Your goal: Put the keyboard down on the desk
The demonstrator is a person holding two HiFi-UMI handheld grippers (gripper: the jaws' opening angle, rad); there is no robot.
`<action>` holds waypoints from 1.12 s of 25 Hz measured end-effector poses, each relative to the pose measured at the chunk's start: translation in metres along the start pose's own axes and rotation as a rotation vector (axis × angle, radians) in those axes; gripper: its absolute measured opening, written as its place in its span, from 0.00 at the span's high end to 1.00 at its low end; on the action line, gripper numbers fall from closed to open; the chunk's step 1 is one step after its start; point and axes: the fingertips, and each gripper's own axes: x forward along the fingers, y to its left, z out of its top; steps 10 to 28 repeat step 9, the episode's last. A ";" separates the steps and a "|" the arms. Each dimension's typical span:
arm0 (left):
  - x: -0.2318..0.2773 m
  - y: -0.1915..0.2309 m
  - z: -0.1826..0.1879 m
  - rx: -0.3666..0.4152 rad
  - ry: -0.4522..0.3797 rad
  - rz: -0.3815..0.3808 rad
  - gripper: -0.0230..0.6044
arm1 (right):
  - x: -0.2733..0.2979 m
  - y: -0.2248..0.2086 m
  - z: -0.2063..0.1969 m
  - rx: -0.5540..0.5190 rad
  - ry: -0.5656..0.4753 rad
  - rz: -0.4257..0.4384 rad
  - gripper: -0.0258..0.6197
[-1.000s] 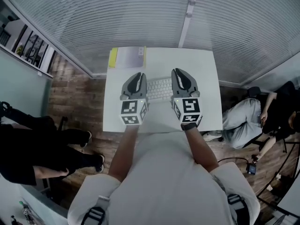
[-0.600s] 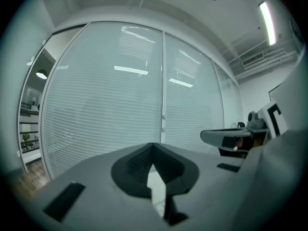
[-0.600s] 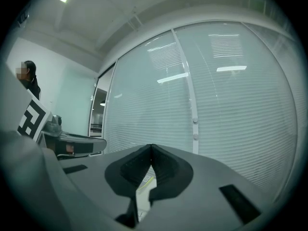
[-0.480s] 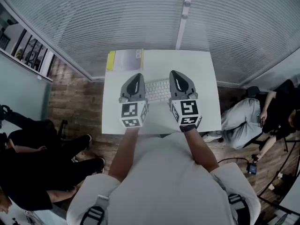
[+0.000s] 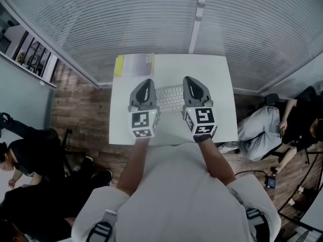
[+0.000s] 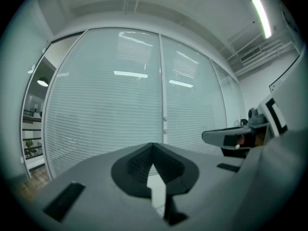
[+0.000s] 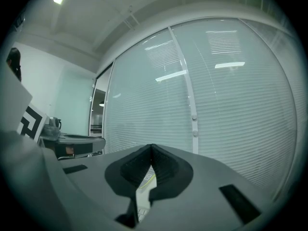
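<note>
Two grippers: the left gripper [image 5: 146, 82] and the right gripper [image 5: 190, 79] are held side by side over the middle of the desk [image 5: 222, 84], noses toward its far edge.
Left jaws: pressed together at the tips, with nothing pinched between the pads. Only pale surface is seen through the gap beneath them.
Right jaws: likewise pressed together and empty. Keys and a strip of yellow are glimpsed through the lower gap.
Keyboard [image 5: 170, 98]: white and slim, found between the two grippers, roughly midway between the desk's near and far edges. Its long side runs parallel to the near edge, and both ends are covered by the gripper bodies.
Contact: the keyboard appears to lie flat on the desk. This cannot be confirmed, since its ends are hidden in the head view.
Other item: a yellow-edged pad [image 5: 135, 63] is noted at the far left corner, apart from the keyboard.
Handling (judged): it is expected to be light, stiff and thin. The smooth plastic is likely to slip under the pads, and keys could be pressed or popped if pinched.
Hold (judged): it is best taken at the two short ends, on the frame rim clear of the keys, one gripper per end, and kept level.
Task status (judged): the keyboard is taken to be down and gripped by neither gripper.
</note>
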 end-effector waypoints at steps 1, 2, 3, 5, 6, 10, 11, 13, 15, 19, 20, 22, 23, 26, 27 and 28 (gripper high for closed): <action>0.000 0.000 0.000 0.001 0.000 0.000 0.94 | 0.000 0.000 0.000 0.001 0.001 0.000 0.94; -0.001 0.000 -0.001 0.002 0.000 0.000 0.94 | -0.001 0.000 -0.001 0.002 0.002 0.000 0.94; -0.002 -0.001 -0.002 0.002 0.002 0.000 0.94 | -0.002 0.000 -0.002 0.003 0.004 0.000 0.94; -0.004 -0.003 -0.005 0.003 0.009 -0.001 0.94 | -0.003 0.002 -0.005 0.005 0.006 0.002 0.94; -0.005 -0.003 -0.005 0.005 0.011 -0.001 0.94 | -0.003 0.002 -0.007 0.005 0.008 0.002 0.94; -0.006 -0.005 -0.004 0.022 0.008 0.000 0.94 | -0.003 0.004 -0.010 0.005 0.014 0.004 0.94; -0.006 -0.005 -0.004 0.022 0.008 0.000 0.94 | -0.003 0.004 -0.010 0.005 0.014 0.004 0.94; -0.006 -0.005 -0.004 0.022 0.008 0.000 0.94 | -0.003 0.004 -0.010 0.005 0.014 0.004 0.94; -0.006 -0.005 -0.004 0.022 0.008 0.000 0.94 | -0.003 0.004 -0.010 0.005 0.014 0.004 0.94; -0.006 -0.005 -0.004 0.022 0.008 0.000 0.94 | -0.003 0.004 -0.010 0.005 0.014 0.004 0.94; -0.006 -0.005 -0.004 0.022 0.008 0.000 0.94 | -0.003 0.004 -0.010 0.005 0.014 0.004 0.94; -0.006 -0.005 -0.004 0.022 0.008 0.000 0.94 | -0.003 0.004 -0.010 0.005 0.014 0.004 0.94; -0.006 -0.005 -0.004 0.022 0.008 0.000 0.94 | -0.003 0.004 -0.010 0.005 0.014 0.004 0.94; -0.006 -0.005 -0.004 0.022 0.008 0.000 0.94 | -0.003 0.004 -0.010 0.005 0.014 0.004 0.94; -0.006 -0.005 -0.004 0.022 0.008 0.000 0.94 | -0.003 0.004 -0.010 0.005 0.014 0.004 0.94; -0.006 -0.005 -0.004 0.022 0.008 0.000 0.94 | -0.003 0.004 -0.010 0.005 0.014 0.004 0.94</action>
